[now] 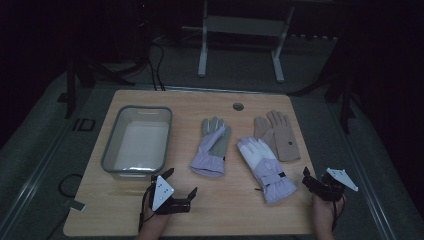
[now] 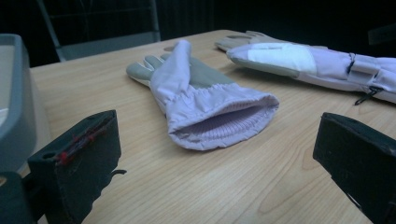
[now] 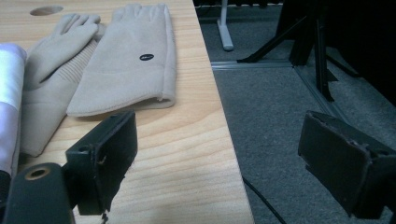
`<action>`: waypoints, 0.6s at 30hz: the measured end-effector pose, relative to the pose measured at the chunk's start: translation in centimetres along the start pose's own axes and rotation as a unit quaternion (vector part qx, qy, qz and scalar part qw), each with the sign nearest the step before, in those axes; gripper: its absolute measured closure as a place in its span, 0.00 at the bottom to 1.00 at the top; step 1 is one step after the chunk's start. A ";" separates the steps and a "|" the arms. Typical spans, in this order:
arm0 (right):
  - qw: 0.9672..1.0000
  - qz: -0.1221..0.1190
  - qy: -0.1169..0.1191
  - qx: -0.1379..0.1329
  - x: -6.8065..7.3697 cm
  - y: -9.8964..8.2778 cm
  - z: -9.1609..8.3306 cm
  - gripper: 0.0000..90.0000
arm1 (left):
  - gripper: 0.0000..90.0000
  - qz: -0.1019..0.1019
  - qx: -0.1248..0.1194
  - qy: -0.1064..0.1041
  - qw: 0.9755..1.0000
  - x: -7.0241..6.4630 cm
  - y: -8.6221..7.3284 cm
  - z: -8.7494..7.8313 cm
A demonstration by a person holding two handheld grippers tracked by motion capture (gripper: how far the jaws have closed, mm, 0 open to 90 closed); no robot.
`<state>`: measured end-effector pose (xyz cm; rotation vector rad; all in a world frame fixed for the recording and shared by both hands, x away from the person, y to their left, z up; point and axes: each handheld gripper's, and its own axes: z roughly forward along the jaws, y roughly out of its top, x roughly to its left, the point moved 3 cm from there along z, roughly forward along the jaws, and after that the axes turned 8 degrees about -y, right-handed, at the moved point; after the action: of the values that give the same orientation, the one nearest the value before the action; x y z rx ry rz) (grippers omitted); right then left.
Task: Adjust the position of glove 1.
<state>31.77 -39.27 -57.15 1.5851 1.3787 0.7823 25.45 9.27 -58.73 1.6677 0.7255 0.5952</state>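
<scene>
Tub: a grey see-through tub sits at the left of the counter, nothing in it, its long side running away from the person; it looks set there to receive the gloves.
Left gripper: held low just in front of the tub's near end, its fingers spread wide and released, nothing between them; they point across the wood at the nearer lilac glove's cuff.
Lilac glove with grey palm: lies flat near the middle, cuff toward the person and gaping open, which offers an easy edge to pinch.
Second lilac glove: lies to the right of the first, slanted, white patch up, strap and cuff nearest the person.
Beige gloves: a pair, one partly on the other, just behind the second lilac glove near the right edge.
Right gripper: held at the counter's right front corner, fingers released and wide, gripping nothing, one over the wood, the other out past the edge.
Surface: pale wood-grain top with a round cable hole at the back.
Room: dim, grey carpet, a white table frame and dark stands behind.
</scene>
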 end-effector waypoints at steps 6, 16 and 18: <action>1.000 -0.003 0.004 0.004 0.0 0.0 0.0 0.13 | 0.01 0.016 0.012 0.009 1.000 -0.3 0.0 0.2; 0.999 0.000 0.036 0.032 -0.8 2.5 0.2 0.13 | 0.01 -0.016 0.006 -0.001 1.000 0.3 0.0 0.1; 0.998 0.001 0.051 0.025 -1.0 4.4 -0.1 0.13 | 0.01 -0.026 0.011 -0.008 1.000 0.6 0.0 0.2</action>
<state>33.41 -40.25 -53.07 1.6039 1.4801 0.8447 25.97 9.59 -58.74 1.6678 0.7647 0.5389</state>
